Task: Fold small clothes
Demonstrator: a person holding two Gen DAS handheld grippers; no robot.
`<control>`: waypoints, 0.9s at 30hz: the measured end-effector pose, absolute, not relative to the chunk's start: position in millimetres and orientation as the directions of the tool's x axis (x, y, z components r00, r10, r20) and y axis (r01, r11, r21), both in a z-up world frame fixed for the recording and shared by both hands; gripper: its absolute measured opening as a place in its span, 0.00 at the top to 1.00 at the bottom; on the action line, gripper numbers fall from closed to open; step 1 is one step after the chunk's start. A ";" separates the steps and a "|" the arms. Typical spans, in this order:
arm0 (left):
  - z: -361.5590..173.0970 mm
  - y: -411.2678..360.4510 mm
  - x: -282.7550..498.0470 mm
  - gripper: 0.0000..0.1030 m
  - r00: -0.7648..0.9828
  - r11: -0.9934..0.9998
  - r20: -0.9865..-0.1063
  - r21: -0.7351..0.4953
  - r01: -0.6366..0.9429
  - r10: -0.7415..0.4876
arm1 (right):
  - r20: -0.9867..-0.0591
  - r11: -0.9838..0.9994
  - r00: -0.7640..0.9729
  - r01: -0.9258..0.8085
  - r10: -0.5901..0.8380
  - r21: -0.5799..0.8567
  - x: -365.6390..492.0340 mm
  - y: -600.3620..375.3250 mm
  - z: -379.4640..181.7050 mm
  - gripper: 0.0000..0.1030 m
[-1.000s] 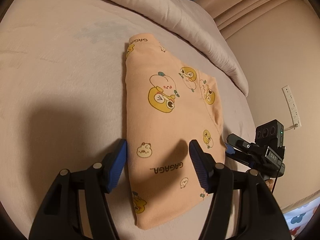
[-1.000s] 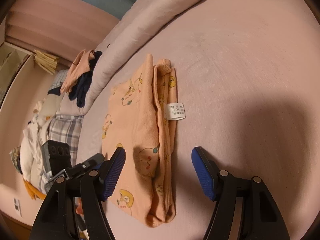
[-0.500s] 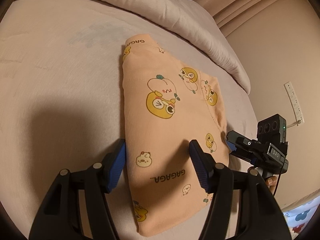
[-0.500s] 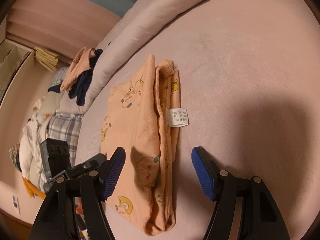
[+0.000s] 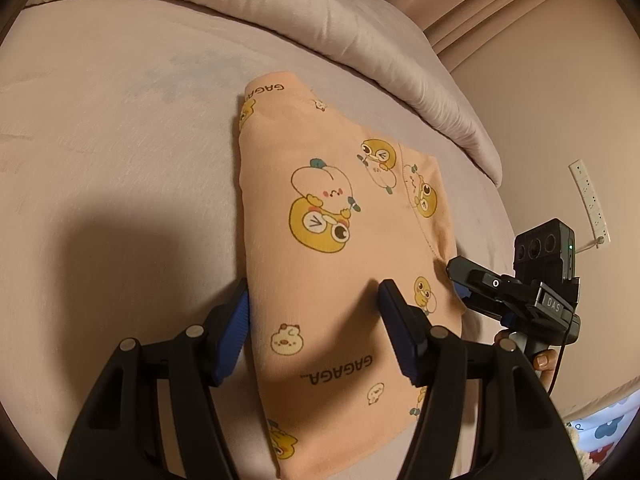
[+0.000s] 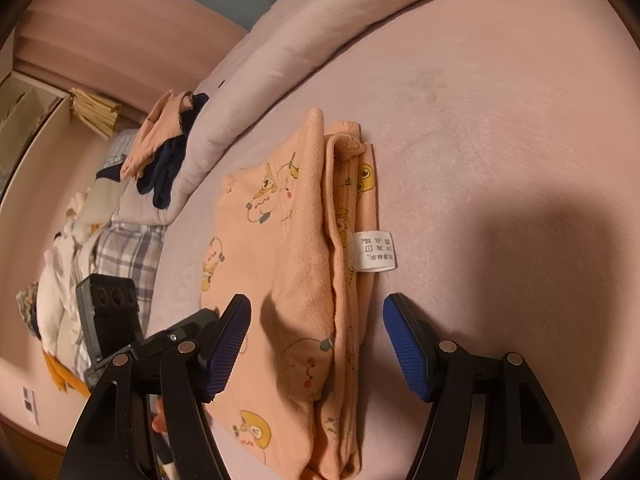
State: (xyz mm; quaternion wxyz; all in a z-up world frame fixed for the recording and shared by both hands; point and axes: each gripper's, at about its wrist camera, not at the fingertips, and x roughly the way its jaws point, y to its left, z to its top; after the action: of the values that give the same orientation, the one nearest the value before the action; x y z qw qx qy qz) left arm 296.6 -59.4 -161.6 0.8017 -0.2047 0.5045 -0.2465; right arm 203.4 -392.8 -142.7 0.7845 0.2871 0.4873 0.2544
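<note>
A folded peach garment (image 5: 340,264) printed with yellow ducks lies flat on the pale pink bed sheet (image 5: 120,160). My left gripper (image 5: 316,320) hovers open over its near end, the left pad at the garment's left edge. In the right wrist view the same garment (image 6: 280,240) shows its stacked folded edges and a white care label (image 6: 372,250). My right gripper (image 6: 316,340) is open above that edge, with nothing pressed between its pads. Each gripper shows in the other's view: the right gripper (image 5: 480,284) at the garment's right side, the left gripper (image 6: 176,332) at its left.
A rolled duvet (image 5: 320,12) runs along the far side of the bed. Beyond it lies a pile of peach and navy clothes (image 6: 168,144), a plaid cloth (image 6: 124,252) and white laundry (image 6: 56,280). A power strip (image 5: 590,200) hangs on the wall.
</note>
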 end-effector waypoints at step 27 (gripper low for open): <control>-162.0 -68.4 307.5 0.33 0.374 0.805 -0.716 -0.557 0.203 -0.590 | -0.616 0.704 0.387 -0.140 0.686 0.696 210.1 -378.8 -142.3 0.33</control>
State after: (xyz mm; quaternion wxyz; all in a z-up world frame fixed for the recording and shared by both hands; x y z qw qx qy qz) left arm 307.5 -68.4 -162.0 0.8063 -0.1925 0.5025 -0.2457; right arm 210.1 -378.8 -142.3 0.7840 0.2805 0.4872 0.2633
